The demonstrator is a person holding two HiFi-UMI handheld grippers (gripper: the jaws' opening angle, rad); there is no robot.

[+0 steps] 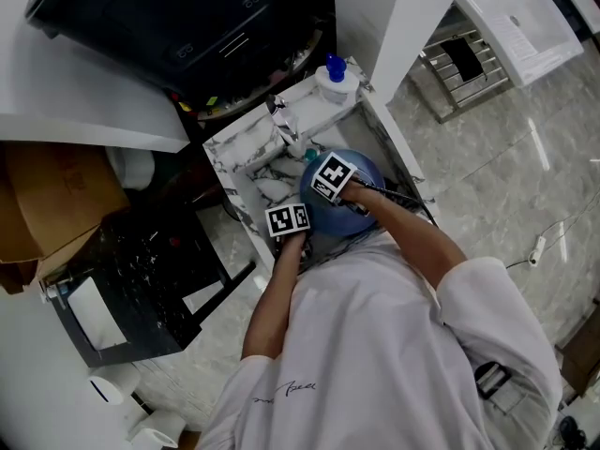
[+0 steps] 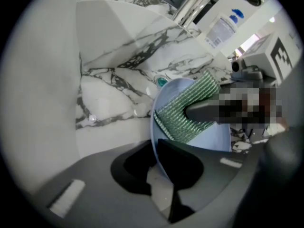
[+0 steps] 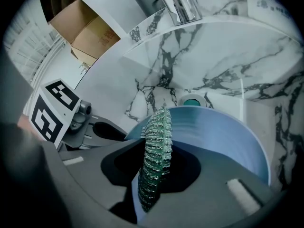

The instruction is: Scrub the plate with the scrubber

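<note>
The left gripper (image 2: 157, 167) has its fingers (image 2: 185, 163) clamped on the lower rim of the blue plate (image 2: 209, 139). The plate stands on edge between them, held up over the marble sink (image 2: 118, 94). The right gripper (image 3: 153, 172) pinches the green scrubber (image 3: 154, 146) edge-on between its fingers (image 3: 194, 170). The pad rises beyond the fingertips and lies against the plate's face just past the near rim.

In the left gripper view the scrubber is spread flat over the upper-left part of that face, and one dark finger of the right gripper presses on it from the right. Beyond both sets of fingers lies the basin, with the teal drain (image 3: 192, 100) just behind the plate's far edge. The chrome faucet (image 3: 178, 1) is further back, and a soap bottle (image 1: 335, 75) stands on the sink's ledge beside it.

The step in hand looks like the scrubbing itself, pad on plate. The next move likely calls for steady pressure and sweeping strokes across the rest of the face, with the left grip bracing the rim against the push
</note>
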